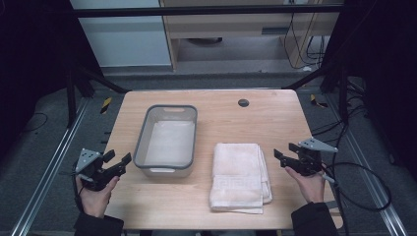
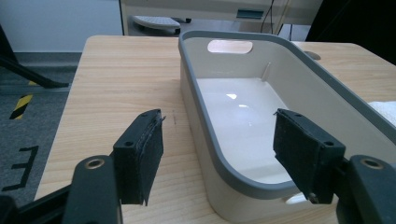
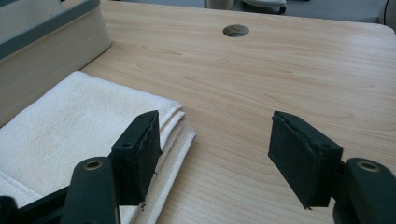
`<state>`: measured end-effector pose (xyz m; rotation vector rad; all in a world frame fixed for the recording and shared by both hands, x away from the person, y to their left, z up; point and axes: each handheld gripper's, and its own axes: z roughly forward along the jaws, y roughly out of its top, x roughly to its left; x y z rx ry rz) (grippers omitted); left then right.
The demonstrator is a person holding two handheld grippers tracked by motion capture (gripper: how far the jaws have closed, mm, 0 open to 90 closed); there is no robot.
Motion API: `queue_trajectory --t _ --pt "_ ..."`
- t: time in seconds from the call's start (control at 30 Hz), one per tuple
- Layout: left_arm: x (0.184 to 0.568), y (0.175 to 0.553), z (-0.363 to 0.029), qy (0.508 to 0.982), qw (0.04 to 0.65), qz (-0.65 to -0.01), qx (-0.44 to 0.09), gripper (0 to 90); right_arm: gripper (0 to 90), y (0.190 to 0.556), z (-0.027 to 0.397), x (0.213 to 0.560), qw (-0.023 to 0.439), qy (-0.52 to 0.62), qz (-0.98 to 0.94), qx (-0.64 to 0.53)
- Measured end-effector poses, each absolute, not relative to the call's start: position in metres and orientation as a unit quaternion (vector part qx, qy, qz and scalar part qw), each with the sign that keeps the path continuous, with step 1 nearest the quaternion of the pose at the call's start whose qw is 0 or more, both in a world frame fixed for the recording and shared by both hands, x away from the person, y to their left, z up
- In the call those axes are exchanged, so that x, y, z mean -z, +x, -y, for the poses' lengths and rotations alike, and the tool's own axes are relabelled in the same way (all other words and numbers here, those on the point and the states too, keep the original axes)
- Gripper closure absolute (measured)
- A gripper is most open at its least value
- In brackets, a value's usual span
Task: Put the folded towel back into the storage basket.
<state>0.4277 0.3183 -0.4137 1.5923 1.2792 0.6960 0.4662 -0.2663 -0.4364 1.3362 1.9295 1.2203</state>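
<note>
A: Where's the towel (image 1: 240, 177) against the right claw (image 1: 283, 155)?

B: Just to that claw's left in the high view, folded flat on the bench (image 1: 221, 118), near the front edge. In the right gripper view its layered corner (image 3: 180, 122) lies just past the left jaw, apart from it. The jaws stand wide apart with nothing between them but bare wood.

A: And the bin (image 1: 167, 140)?

B: Beside the towel, nearer the left claw (image 1: 120, 158). That claw is spread wide too, gripping nothing; in the left gripper view the bin's near corner (image 2: 243, 184) sits between the jaws, farther off (not touching either).

A: Materials?

B: The towel is pale terry, soft and napped, a thick rectangle. The bin is smooth cream plastic, a rounded oblong with a grey rim and a handle slot at each end. The bench is light woodgrain with a round cable hole (image 1: 243, 103). The jaw pads are black and rough-edged.
</note>
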Motion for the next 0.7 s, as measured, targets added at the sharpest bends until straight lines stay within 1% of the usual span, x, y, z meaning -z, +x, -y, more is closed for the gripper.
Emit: queue_trajectory --t 0.27,0.7 --pt "0.407 0.431 -0.311 0.651 0.478 -0.516 -0.285 32.2 30.3 0.472 0.267 0.428 0.240 0.483 -0.705 -0.461" --pt "0.397 0.438 -0.278 0.671 0.484 -0.489 -0.277 32.5 32.0 0.478 0.256 0.416 0.235 0.466 -0.711 -0.472"
